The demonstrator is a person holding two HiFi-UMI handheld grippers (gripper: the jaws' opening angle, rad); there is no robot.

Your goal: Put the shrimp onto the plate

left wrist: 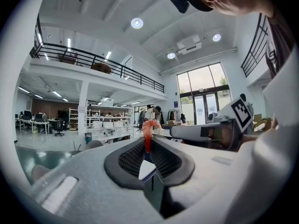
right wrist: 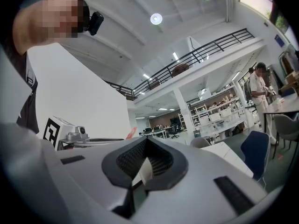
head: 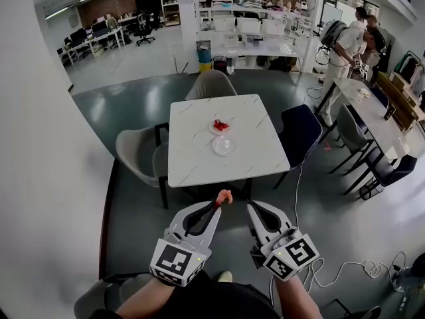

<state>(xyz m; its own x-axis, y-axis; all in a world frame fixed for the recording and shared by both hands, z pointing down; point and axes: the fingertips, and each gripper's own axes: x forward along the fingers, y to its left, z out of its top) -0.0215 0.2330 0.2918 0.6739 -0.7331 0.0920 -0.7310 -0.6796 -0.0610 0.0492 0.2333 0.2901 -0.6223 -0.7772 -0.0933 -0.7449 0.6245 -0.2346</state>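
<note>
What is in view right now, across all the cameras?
table: one, white, centre of the floor ahead.
far plate: one, pale, mid-table, holds red pieces.
near plate: one, clear, empty, just this side of the far plate.
chairs: three round the table; grey far chair, grey left chair, dark blue right chair.
people: at least two, standing far right by a second table.
shrimp: one, orange-pink, in the left gripper's fingers.
left gripper: one, grey, shut on the shrimp.
right gripper: one, grey, shut, empty.
</note>
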